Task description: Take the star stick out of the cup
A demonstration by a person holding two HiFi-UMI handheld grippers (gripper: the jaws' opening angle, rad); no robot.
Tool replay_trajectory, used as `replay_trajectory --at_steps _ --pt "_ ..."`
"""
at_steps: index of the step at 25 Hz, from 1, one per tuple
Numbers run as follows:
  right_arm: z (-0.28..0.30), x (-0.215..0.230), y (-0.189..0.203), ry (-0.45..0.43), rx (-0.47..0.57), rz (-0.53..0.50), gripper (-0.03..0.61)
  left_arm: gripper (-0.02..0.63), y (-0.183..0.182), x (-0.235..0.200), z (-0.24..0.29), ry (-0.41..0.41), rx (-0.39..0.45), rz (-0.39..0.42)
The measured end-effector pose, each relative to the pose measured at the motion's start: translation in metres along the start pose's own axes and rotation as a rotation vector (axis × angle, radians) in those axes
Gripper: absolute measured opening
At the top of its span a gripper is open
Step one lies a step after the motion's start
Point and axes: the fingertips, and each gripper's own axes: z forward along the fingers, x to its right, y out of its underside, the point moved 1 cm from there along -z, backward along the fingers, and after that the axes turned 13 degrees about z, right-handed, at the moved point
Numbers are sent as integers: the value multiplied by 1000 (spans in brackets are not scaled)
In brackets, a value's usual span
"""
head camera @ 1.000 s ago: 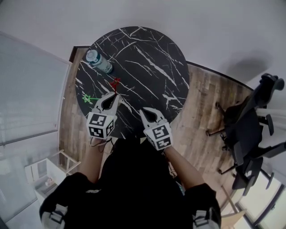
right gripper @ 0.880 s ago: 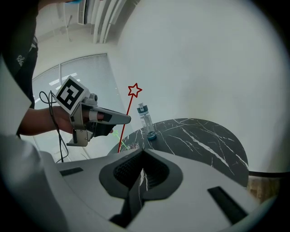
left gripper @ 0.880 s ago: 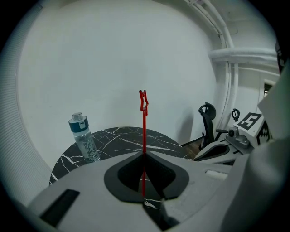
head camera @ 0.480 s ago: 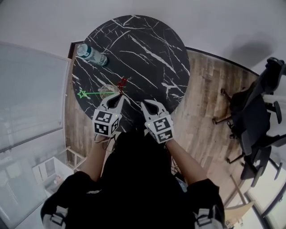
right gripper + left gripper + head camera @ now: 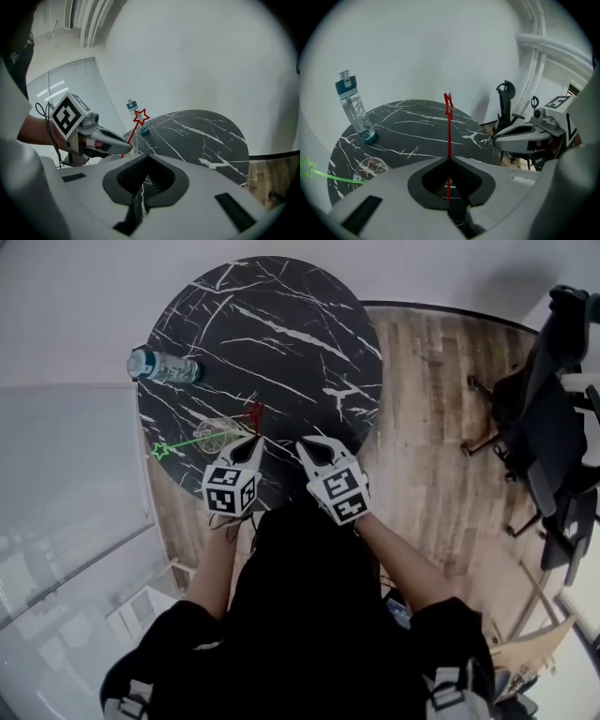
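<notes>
While the green star stick (image 5: 187, 441) leans in the clear cup (image 5: 217, 431) on the surface (image 5: 281, 334) | red star stick (image 5: 449, 131): thin rod, outline star on top, out of the cup | left gripper (image 5: 449, 158): clamped on its shaft | right gripper (image 5: 146, 155): closed, empty, just beside the left

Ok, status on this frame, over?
Left tongs shut on red star stick, upright, clear of cup. Right tongs shut, empty. Green star stick leans in cup. Bottle stands apart.
</notes>
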Motion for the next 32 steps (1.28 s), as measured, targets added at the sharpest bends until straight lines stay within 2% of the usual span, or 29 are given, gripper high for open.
replay_trajectory --at_steps 11,22,32 --pt "0 27 15 71 12 72 -3 8 27 16 44 98 -122 35" --pt "-13 49 24 134 19 140 -3 8 37 28 74 159 -188 79" --pt "-21 64 29 163 17 162 -3 8 40 43 86 204 -227 106"
